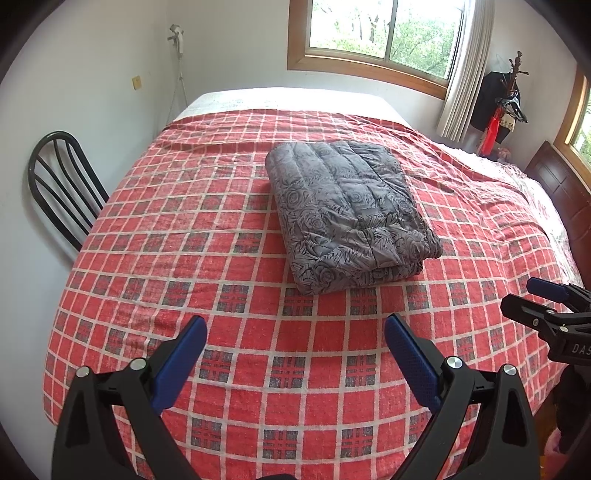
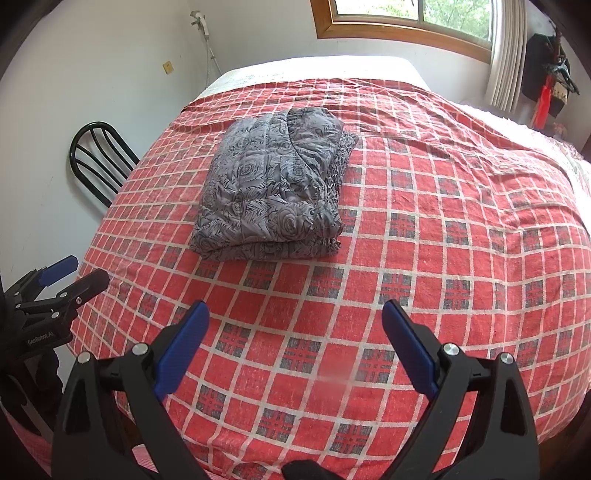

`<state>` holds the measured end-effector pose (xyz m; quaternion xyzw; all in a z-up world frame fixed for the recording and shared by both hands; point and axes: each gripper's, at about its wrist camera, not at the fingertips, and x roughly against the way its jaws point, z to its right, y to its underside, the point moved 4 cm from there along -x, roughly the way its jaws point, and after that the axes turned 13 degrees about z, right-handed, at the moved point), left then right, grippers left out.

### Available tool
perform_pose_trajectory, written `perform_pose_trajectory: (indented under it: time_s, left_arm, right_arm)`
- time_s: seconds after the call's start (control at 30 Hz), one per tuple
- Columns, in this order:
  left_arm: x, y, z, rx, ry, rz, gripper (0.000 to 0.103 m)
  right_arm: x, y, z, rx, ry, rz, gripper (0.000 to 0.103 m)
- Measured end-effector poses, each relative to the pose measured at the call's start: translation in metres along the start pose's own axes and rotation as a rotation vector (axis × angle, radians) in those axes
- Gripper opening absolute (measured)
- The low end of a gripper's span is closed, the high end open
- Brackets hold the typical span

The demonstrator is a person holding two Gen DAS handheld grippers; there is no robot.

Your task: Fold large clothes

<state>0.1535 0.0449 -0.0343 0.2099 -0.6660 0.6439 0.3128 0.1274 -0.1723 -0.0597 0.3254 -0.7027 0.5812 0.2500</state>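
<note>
The left gripper (image 1: 295, 343) hangs over the near part of the bed (image 1: 110, 295) with its blue-padded fingers (image 1: 181, 362) spread wide and nothing between them; off to its right the right gripper (image 2: 295, 332) hovers at much the same height, also spread apart and empty. Ahead of both, well clear of either, the grey rose-print quilted garment (image 1: 347, 210) lies on the red plaid bedspread (image 2: 443, 258) as a compact, layered rectangle, its stacked fold edges facing the grippers and a patterned inner layer peeking out along its right side in the right wrist view. Judged from that tidy bundle, the folding looks essentially finished, with both grippers backed off; if anything is left, it would be squaring the loose right-hand layer, which calls for reaching forward and pinching that edge without disturbing the stack. To the left, a black metal chair (image 1: 62, 184) stands against the wall just beside the bed's edge. Around the bundle the bedspread is bare on all sides, giving ample room, and the window (image 1: 384, 33) and curtain (image 1: 465, 66) lie far beyond.
</note>
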Motion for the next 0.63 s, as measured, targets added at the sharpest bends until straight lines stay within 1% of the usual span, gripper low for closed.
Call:
perform_pose_trajectory:
  time_s: [0.3,0.63]
  left_arm:
    - [-0.003,-0.0011,-0.001,0.006,0.019,-0.005,0.097]
    - [-0.0047,-0.0024,-0.0009,-0.001,0.007,-0.008,0.097]
  right_arm:
    - [-0.0038,0.003,0.0032,-0.003,-0.001,-0.008,0.094]
    - [-0.007,0.0024,0.0064,-0.004,-0.003,-0.009,0.094]
